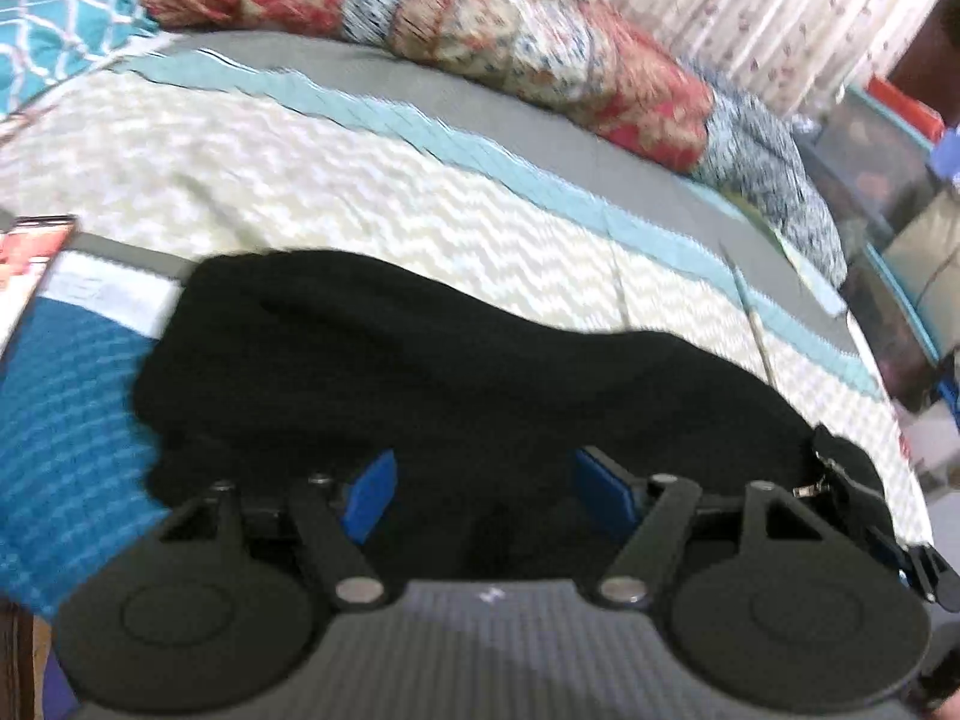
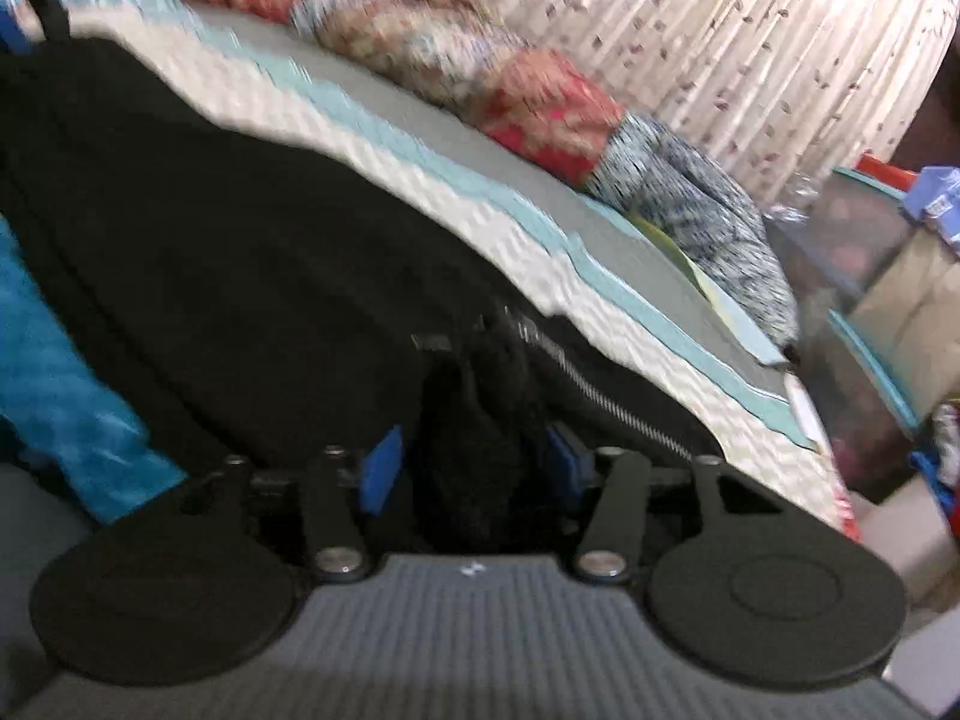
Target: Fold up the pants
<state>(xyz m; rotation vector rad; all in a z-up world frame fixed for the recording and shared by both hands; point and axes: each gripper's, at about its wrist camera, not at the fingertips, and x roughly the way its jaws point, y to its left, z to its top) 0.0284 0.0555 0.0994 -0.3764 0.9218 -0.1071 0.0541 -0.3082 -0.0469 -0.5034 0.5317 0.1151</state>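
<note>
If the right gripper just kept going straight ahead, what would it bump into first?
Most likely the black pants: a bunched fold already sits between the right gripper's open blue fingers, though blur hides any contact.

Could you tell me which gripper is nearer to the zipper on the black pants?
Right. The right gripper sits just beside the zipper, with a bunch of black pants cloth between its open fingers. From the left gripper, the zipper pull lies off to the side.

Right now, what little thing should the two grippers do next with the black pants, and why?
Probably close the right hand-held gripper on the bunched fabric by the zipper. A hump of the black pants sits between its open blue pads, not pinched. The left hand-held gripper is open over flat cloth, so no fold can start yet.
</note>
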